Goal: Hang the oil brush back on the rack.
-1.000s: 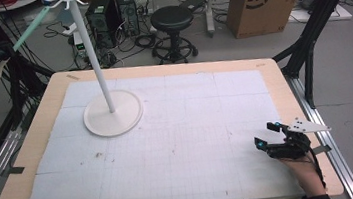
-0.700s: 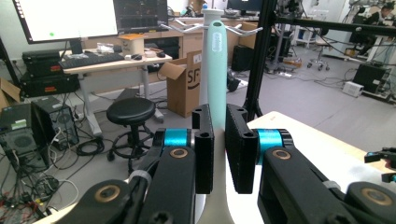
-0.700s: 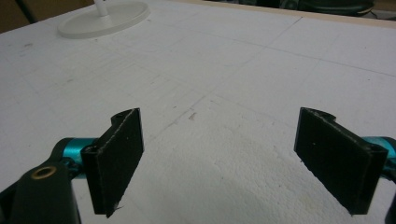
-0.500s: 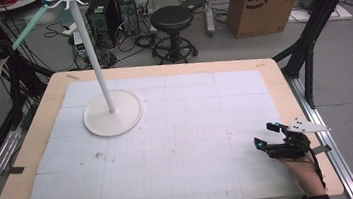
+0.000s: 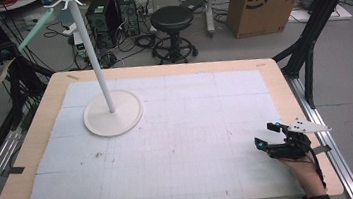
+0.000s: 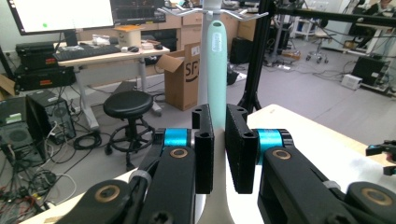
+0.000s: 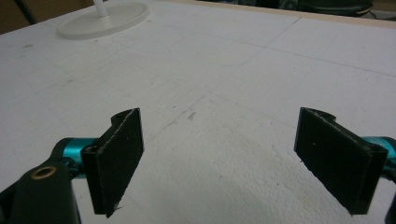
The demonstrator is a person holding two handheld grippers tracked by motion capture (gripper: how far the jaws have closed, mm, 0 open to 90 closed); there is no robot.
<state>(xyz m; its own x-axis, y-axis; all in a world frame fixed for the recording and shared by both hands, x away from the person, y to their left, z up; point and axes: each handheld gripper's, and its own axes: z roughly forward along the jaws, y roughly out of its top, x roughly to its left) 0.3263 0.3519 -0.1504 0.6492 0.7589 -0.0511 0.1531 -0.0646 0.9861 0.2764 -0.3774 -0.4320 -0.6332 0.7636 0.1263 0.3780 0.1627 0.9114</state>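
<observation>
The left gripper (image 6: 217, 154) is clamped on a pale green stick (image 6: 215, 70), held high off the table's far left and pointing at the hooks atop the white stand (image 5: 112, 114). It looks ready for hanging; next it must reach a hook. The right gripper (image 7: 233, 163) gapes empty, near right.

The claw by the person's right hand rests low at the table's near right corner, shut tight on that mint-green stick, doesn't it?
Not quite. The right claw does rest low at the table's near right corner, but it is open and holds nothing; the right gripper view shows its jaws wide apart over bare white surface. The mint-green stick is clamped in the left claw, as the left gripper view shows.
</observation>
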